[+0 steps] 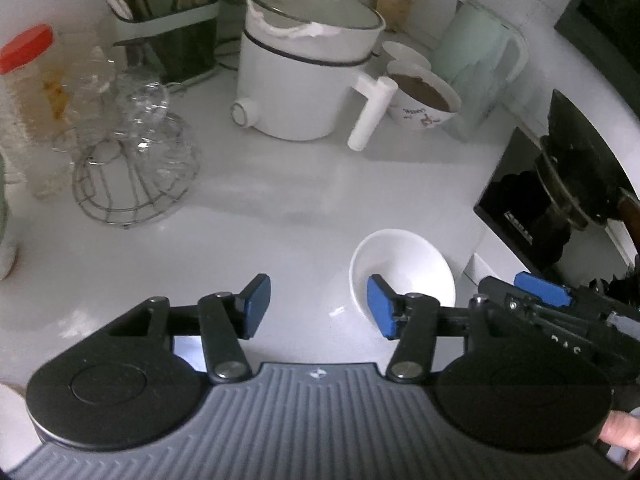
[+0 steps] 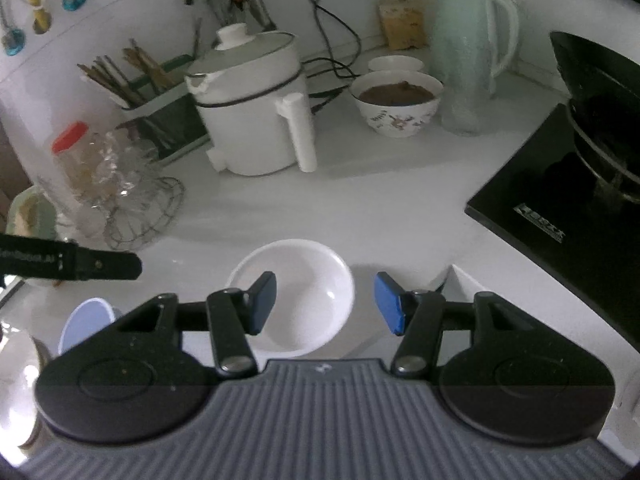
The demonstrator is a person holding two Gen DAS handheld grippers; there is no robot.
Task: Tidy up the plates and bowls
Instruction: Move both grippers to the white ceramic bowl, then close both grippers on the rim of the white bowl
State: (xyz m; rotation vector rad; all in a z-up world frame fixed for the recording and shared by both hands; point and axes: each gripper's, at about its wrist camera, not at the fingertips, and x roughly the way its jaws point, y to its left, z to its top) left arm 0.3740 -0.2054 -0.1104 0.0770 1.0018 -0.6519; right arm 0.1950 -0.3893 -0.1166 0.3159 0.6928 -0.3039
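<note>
The white bowl (image 2: 298, 300) is sitting empty on the counter (image 2: 320, 208), just beside the stove (image 2: 552, 200). The right gripper (image 2: 325, 304) is hovering over it, spread wide and holding nothing; the left gripper (image 1: 318, 306) (equally released) is waiting alongside. Judging by this, the pickup is beginning: next, one finger needs to be dropping inside the rim.

The left tongs (image 1: 319, 306) are spread wide, blue pads (image 1: 380, 312) well apart, nothing between them. They point forward and slightly downward. The right tongs (image 2: 325, 303) are likewise spread wide, empty, angled the same way. In the left wrist view the right tongs (image 1: 532, 296) sit just beside the left ones, on their right. A bit of the person's hand (image 1: 622, 438) shows at the lower right edge, gripping the left handle.
</note>
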